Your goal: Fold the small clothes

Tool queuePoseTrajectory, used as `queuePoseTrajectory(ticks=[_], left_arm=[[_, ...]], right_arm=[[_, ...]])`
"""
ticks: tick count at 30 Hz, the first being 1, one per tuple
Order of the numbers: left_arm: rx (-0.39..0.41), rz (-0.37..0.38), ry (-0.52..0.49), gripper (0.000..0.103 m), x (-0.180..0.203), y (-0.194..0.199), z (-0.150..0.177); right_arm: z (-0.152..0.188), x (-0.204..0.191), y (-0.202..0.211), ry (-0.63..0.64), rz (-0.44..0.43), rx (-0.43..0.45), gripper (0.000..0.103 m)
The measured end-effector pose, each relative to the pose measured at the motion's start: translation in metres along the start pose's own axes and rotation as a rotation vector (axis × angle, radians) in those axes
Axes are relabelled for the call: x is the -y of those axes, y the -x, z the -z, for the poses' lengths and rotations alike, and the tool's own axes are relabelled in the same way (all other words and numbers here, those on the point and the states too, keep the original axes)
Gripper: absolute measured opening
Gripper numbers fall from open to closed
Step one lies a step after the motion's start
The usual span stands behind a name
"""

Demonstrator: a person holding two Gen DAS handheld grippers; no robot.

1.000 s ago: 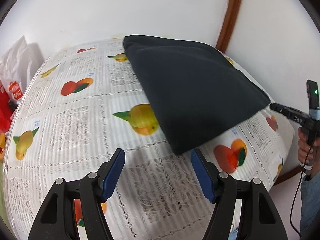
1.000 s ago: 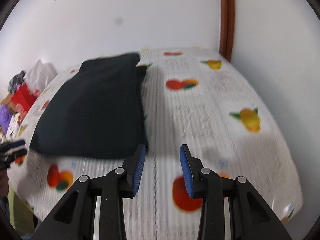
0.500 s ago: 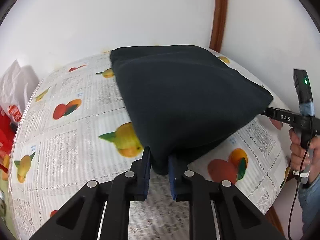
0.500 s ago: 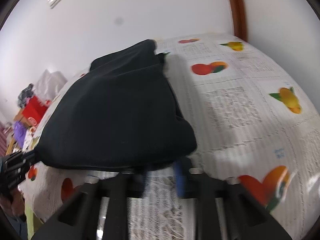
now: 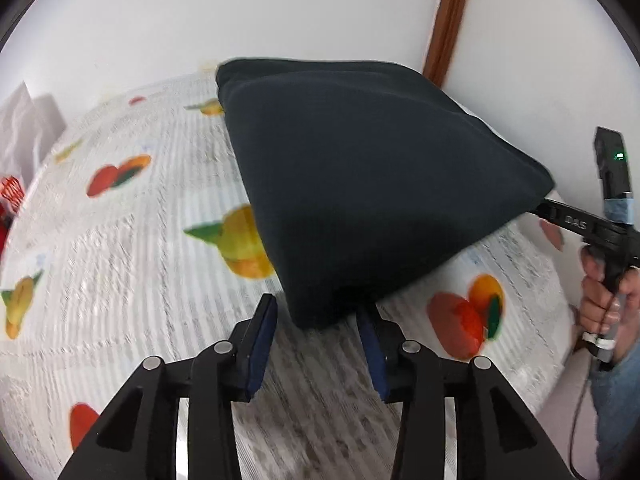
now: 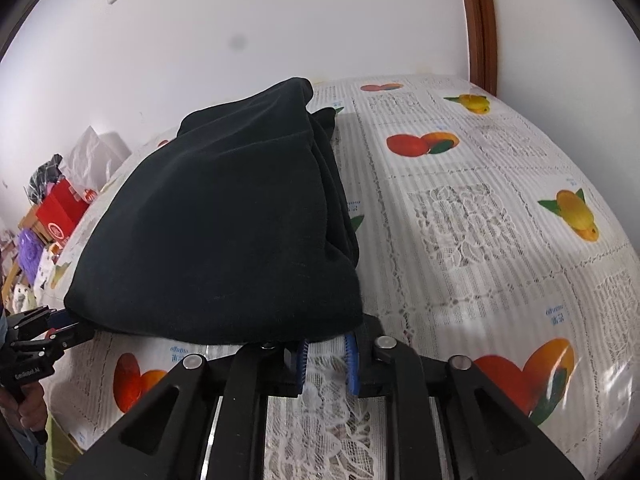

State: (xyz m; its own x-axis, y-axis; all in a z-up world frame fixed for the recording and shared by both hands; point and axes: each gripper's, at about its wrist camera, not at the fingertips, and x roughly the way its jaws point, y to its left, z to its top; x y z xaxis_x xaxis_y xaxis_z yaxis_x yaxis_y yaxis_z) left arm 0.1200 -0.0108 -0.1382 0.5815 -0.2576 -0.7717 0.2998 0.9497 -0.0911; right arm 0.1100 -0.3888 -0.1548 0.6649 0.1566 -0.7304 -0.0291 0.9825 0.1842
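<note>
Black garment (image 5: 368, 184): soft, thick, limp; grip corners. Left gripper (image 5: 320, 340) spread, corner between pads. Right gripper (image 6: 326, 354) apparently pinching hem, partly hidden.

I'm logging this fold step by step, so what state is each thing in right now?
black garment: folded, near edge lifted off the table, far part resting on it.
left gripper: open, fingers either side of the garment's near corner.
right gripper: fingertips hidden under the garment's other corner; grip cannot be told.
fruit-print tablecloth: spread flat over the table.
green light on the right gripper: lit.
</note>
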Motion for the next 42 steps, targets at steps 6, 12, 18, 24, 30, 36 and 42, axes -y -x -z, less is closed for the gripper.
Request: queuePoseTrajectory(ticks=[6,12,18,24,30,36,42], left_arm=[[0.006,-0.015,0.075,0.017,-0.019,-0.009,-0.025],[-0.04,-0.046,0.106,0.018,-0.035,-0.023,-0.047],[-0.058,-0.001,0.079,0.022,-0.037,-0.014,-0.033],[-0.046,0.01,0.104,0.023,-0.046,-0.007,-0.022],[-0.001,0.014,0.121,0.023,-0.05,0.01,-0.028],[0.06,0.023,0.13,0.028,-0.056,0.021,-0.042],[0.071,0.028,0.113,0.039,-0.05,0.007,-0.06]], right_arm=[[-0.024,-0.007,-0.022,-0.02,-0.016,0.005,0.01],[-0.039,-0.014,-0.035,-0.002,-0.005,-0.003,0.012],[-0.019,-0.009,0.0,0.081,-0.03,-0.006,0.035],[-0.027,-0.024,0.035,0.153,-0.067,0.102,0.035],[-0.057,-0.017,-0.005,0.012,-0.054,0.084,0.027],[-0.044,0.0,-0.017,-0.06,-0.1,0.009,0.009],[-0.058,-0.017,0.0,0.007,-0.042,0.07,0.012]])
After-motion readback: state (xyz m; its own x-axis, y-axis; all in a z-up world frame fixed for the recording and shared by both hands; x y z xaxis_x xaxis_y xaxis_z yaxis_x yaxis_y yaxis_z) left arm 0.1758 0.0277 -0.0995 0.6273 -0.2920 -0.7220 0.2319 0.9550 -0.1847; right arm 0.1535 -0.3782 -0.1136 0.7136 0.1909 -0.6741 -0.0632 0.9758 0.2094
